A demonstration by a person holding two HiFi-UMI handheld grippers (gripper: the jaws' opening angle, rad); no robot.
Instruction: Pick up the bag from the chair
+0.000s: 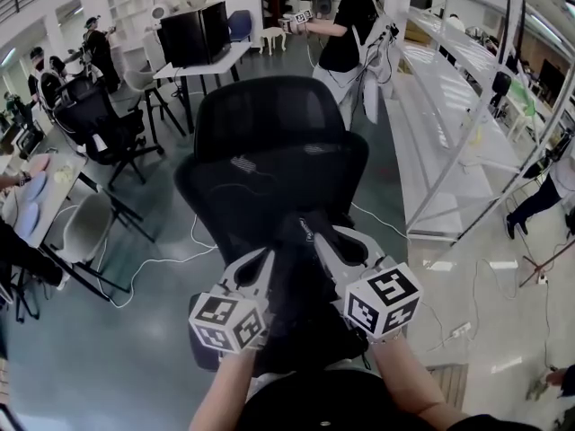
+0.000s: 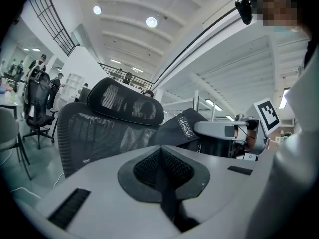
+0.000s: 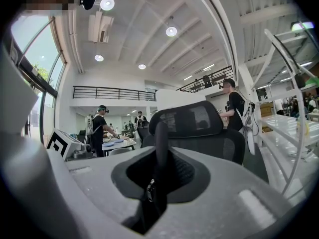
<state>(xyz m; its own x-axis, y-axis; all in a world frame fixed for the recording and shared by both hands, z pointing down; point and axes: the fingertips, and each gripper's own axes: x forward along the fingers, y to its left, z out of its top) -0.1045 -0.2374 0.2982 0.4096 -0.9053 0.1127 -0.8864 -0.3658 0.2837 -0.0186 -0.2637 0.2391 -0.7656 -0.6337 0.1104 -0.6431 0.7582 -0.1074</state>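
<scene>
A black mesh office chair (image 1: 269,142) stands right in front of me, its headrest toward me. Both grippers hold a black bag (image 1: 289,281) with a white "FASHION" label (image 2: 185,126) in the air just above the chair back. My left gripper (image 1: 267,257) is shut with a dark strip of the bag's cloth pinched between its pads (image 2: 149,166). Beside it, my right gripper (image 1: 316,241) is shut on a black strap with a zip pull (image 3: 160,148). From the left gripper view the right gripper (image 2: 219,129) shows against the bag. The chair seat is hidden behind the bag.
A white shelving rack (image 1: 449,88) runs along the right. A person in a black shirt (image 1: 346,25) stands beyond the chair. A desk with monitors (image 1: 193,39) and other black chairs (image 1: 99,119) stand at the left. Cables (image 1: 162,263) trail over the floor.
</scene>
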